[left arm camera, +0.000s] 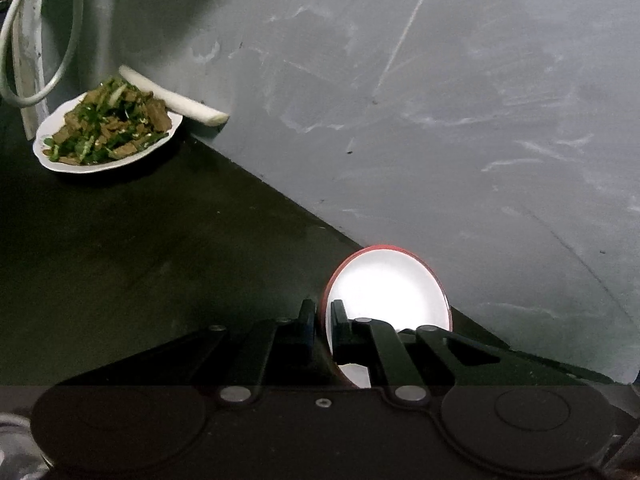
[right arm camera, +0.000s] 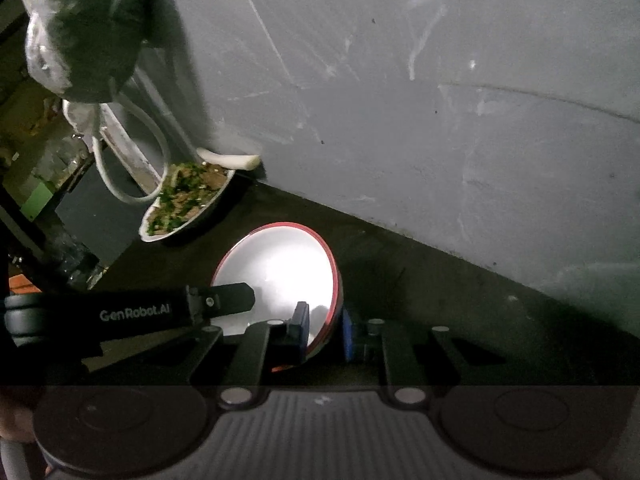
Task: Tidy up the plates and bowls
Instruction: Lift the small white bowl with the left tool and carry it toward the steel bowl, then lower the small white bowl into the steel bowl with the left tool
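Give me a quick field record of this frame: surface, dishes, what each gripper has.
surface: dark counter against a grey scuffed wall
held dish: red-rimmed bowl, white inside, empty
left gripper: shut on the bowl's rim
right gripper: shut on the opposite rim
other dish: white plate of stir-fry, on the counter by the wall
beside plate: white vegetable piece lying along the wall
hanging: white hose loop

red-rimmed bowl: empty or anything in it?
Empty. The red-rimmed bowl shows a bare white interior in both wrist views, unlike the food-filled plate by the wall.
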